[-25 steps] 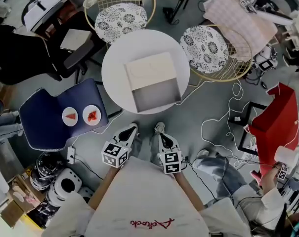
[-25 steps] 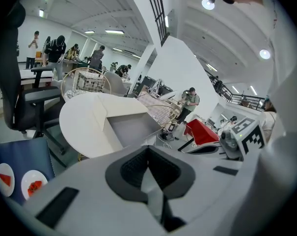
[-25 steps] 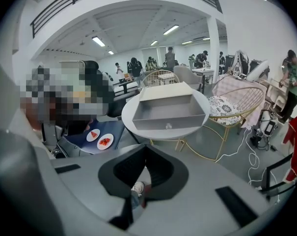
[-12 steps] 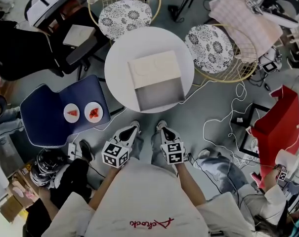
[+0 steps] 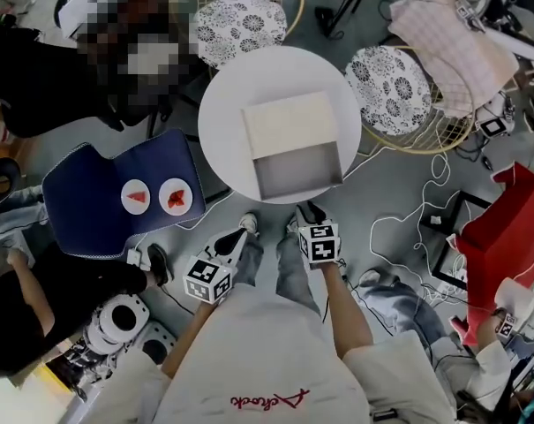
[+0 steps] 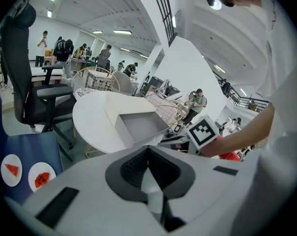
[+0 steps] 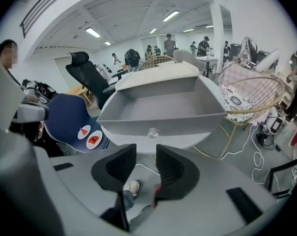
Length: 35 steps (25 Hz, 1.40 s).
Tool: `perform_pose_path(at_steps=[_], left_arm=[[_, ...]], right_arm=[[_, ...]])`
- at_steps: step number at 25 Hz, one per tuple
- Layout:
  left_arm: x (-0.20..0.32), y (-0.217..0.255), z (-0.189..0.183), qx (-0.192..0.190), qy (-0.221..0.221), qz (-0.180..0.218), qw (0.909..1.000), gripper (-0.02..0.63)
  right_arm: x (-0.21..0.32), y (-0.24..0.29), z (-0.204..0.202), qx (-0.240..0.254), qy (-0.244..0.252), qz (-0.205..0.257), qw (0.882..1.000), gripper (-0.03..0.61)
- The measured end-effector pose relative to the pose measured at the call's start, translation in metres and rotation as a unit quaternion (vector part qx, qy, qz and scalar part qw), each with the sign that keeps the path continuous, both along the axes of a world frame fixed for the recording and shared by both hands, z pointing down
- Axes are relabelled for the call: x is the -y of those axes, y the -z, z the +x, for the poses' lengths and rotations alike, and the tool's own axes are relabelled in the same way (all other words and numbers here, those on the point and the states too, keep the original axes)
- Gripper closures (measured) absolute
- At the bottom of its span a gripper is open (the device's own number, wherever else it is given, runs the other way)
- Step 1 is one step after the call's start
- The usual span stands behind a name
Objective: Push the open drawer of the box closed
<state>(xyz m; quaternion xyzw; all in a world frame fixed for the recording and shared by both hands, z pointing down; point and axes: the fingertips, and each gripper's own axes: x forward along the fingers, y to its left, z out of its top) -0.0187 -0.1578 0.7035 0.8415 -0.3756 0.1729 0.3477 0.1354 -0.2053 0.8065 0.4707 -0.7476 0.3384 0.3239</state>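
1. White box (image 5: 290, 124) sits on the round table (image 5: 222, 122). Its grey drawer (image 5: 297, 170) is pulled out toward the person and is empty inside.
2. The step in hand looks like the approach. The right gripper (image 7: 146, 168) hangs just short of the drawer front, below its knob (image 7: 151, 132), jaws slightly spread with nothing between them.
3. The left gripper (image 6: 148, 168) hangs further back, jaws pressed together, empty.
4. The next move calls for a square, level push on the front panel, so the box does not slide.
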Motion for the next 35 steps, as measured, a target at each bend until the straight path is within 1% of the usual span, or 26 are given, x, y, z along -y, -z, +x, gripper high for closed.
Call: perform_pose_path(at_steps=[8, 9, 11, 12, 25, 30, 35], left_arm=[[-0.001, -0.001, -0.010, 0.005, 0.012, -0.009, 0.9999, 0.601], [-0.001, -0.002, -0.011, 0.006, 0.013, -0.010, 0.9999, 0.601], [-0.001, -0.003, -0.013, 0.007, 0.015, -0.010, 0.9998, 0.601], [0.000, -0.003, -0.014, 0.007, 0.016, -0.010, 0.9998, 0.601], [0.003, -0.001, -0.017, 0.003, 0.024, -0.008, 0.9997, 0.601], [0.003, 0.001, -0.019, 0.000, 0.031, -0.007, 0.9995, 0.601], [0.003, 0.001, -0.027, 0.004, 0.040, -0.010, 0.9991, 0.601]], right_arm=[[0.026, -0.012, -0.002, -0.009, -0.004, -0.006, 1.000, 0.443], [0.028, -0.012, -0.002, -0.013, -0.006, -0.005, 1.000, 0.454], [0.032, -0.013, -0.001, -0.025, -0.008, 0.000, 1.000, 0.499], [0.032, -0.013, 0.000, -0.028, -0.008, 0.002, 1.000, 0.502], [0.038, -0.005, -0.002, -0.039, 0.000, 0.000, 0.999, 0.503], [0.054, -0.004, -0.004, -0.044, 0.005, 0.004, 0.999, 0.503], [0.083, -0.003, -0.008, -0.043, 0.007, 0.008, 0.999, 0.503]])
